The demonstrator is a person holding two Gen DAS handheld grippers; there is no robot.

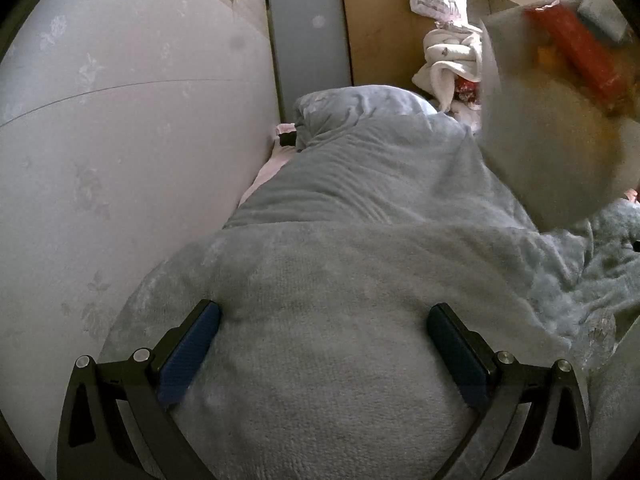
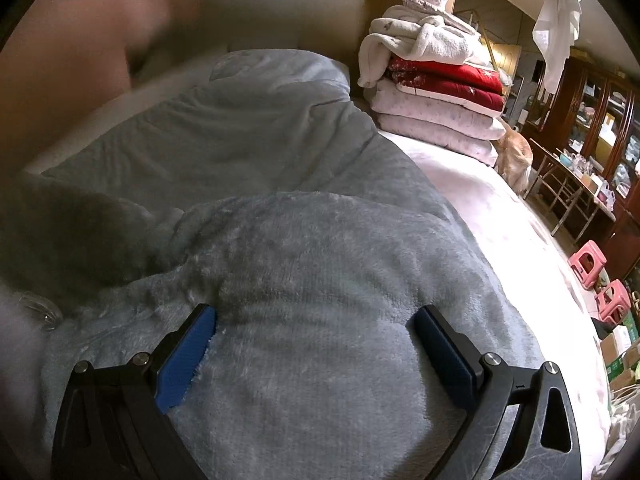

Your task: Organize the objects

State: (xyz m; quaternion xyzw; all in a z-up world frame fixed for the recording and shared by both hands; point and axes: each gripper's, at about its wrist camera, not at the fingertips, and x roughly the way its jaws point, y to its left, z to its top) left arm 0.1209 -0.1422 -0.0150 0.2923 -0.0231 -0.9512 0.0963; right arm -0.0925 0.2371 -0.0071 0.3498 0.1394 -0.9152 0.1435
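Grey fleece blanket (image 1: 320,280) lies under both wide-open tools.

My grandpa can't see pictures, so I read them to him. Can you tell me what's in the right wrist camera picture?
An open right hand-held gripper with blue pads hangs right over a fluffy grey-blue fleece blanket rumpled on a bed with a pale pink sheet. Behind it sits a stack of folded red and white quilts, and two small pink plastic stools stand on the floor to the right.

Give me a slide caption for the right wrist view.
Open right gripper over grey fleece blanket, folded bedding stack behind.
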